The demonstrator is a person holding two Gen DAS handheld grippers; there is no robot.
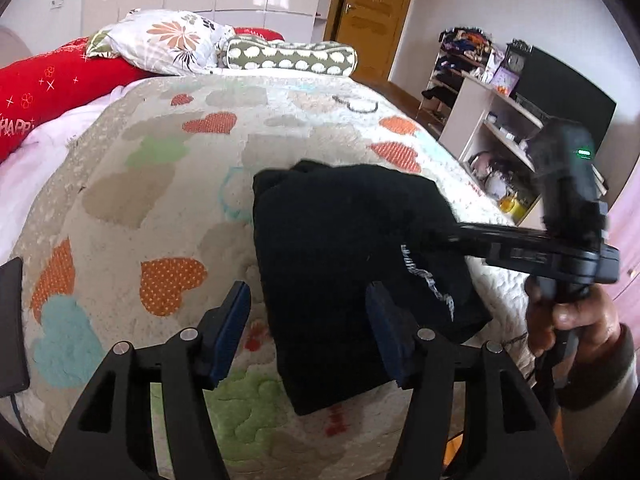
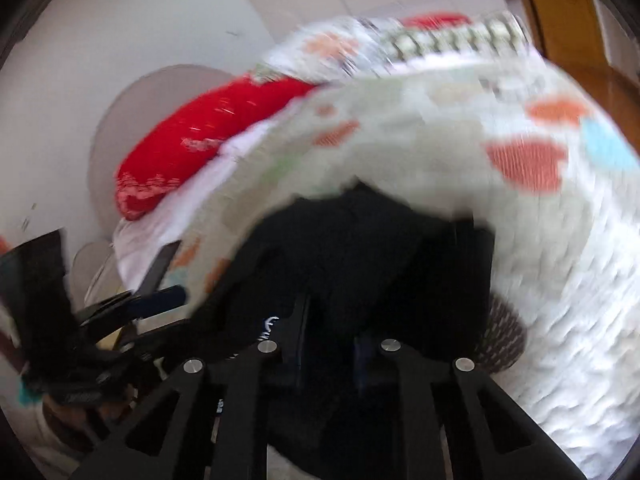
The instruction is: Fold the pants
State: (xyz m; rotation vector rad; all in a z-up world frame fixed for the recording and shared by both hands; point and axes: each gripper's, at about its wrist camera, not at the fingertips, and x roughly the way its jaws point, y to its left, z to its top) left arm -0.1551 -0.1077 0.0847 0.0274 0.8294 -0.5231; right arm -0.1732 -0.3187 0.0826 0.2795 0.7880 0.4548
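The black fabric pants (image 1: 344,264) lie on the heart-patterned quilted bed cover (image 1: 160,184) as a compact, roughly rectangular stack, white lettering showing near the right edge. Judged from this shape, most folds are done; a final fold or a tidy-up appears to remain.

The left gripper (image 1: 308,328) hovers at the near edge of the stack. Its jaws stand apart, gripping nothing: the right blue pad (image 1: 384,328) overlaps the cloth, the left pad is beside it over the cover.

The right gripper (image 2: 332,344) reaches in from the right over the lettered edge. Its jaws are nearly together; the blurred right wrist view shows dark cloth around them, but whether any is pinched cannot be told.
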